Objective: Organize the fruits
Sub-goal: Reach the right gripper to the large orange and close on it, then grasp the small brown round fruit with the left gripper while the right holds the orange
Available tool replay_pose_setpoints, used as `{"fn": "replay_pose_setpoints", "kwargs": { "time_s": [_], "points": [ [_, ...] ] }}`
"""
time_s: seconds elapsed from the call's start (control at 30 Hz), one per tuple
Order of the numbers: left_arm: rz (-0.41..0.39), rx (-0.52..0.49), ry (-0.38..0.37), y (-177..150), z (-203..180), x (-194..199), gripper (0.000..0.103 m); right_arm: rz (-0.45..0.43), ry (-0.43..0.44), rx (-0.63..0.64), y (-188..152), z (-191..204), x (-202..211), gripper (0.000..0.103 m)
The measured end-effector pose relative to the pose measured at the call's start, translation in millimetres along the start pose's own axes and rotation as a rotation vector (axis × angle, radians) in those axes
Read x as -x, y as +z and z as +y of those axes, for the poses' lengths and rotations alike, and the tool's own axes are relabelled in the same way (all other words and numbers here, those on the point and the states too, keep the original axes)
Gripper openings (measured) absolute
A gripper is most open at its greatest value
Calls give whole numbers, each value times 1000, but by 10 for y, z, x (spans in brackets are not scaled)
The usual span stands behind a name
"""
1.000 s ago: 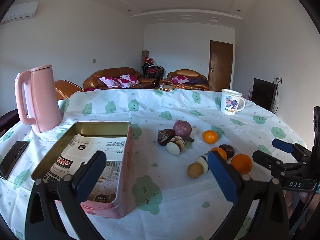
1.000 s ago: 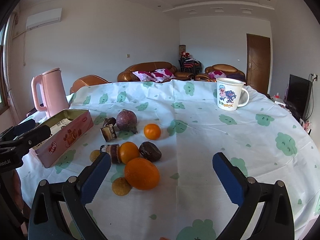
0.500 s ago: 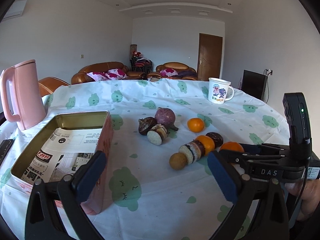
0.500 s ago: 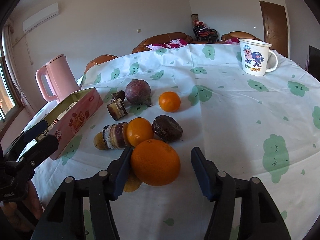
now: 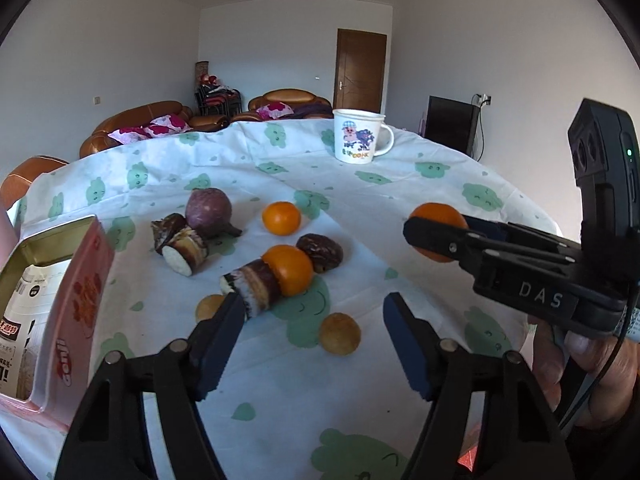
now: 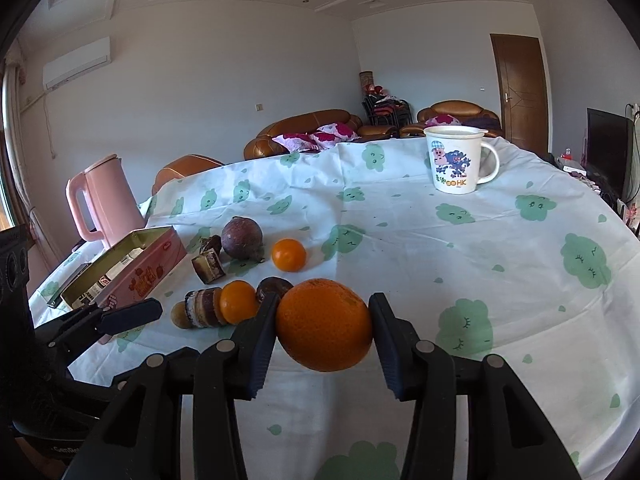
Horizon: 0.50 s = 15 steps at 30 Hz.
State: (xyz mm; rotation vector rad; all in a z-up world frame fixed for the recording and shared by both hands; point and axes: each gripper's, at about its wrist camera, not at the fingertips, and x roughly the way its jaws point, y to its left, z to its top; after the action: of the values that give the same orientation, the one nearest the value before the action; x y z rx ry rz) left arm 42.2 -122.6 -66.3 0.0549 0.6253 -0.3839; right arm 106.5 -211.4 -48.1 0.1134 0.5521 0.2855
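Note:
My right gripper [image 6: 322, 322] is shut on a large orange [image 6: 325, 324] and holds it above the tablecloth; the orange also shows in the left wrist view [image 5: 438, 216]. My left gripper [image 5: 314, 324] is open and empty, low over a small brown round fruit [image 5: 340, 334]. On the cloth lie two small oranges [image 5: 281, 218] [image 5: 290, 268], a dark wrinkled fruit [image 5: 320, 250], a purple round fruit [image 5: 208, 212], cut dark pieces [image 5: 182, 244] and a striped slice [image 5: 256, 286].
An open pink tin [image 5: 52, 300] with paper inside stands at the left. A pink kettle [image 6: 102, 202] is behind it. A white cartoon mug [image 6: 456, 160] stands at the far side. The table edge curves away on the right.
My right gripper closed on the large orange and lifted it off the cloth. My left gripper moved forward and right, narrowed, and now hovers over the small brown fruit.

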Motion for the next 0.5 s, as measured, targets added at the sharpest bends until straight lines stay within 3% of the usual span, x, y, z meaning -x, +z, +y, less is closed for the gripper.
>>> {"fn": "replay_pose_setpoints", "kwargs": {
  "time_s": [0.2,0.27,0.5],
  "points": [
    [92,-11,-38,11,-128,-230,53,-13,8,-12,-36,-83,30,48],
    [133,-5,-57,-17,-152,-305,37,-16,15,-12,-56,-89,35,48],
    [132,19,-79,-57,-84,-311,27,-17,40,-2,-102,-41,22,48]
  ]
}}
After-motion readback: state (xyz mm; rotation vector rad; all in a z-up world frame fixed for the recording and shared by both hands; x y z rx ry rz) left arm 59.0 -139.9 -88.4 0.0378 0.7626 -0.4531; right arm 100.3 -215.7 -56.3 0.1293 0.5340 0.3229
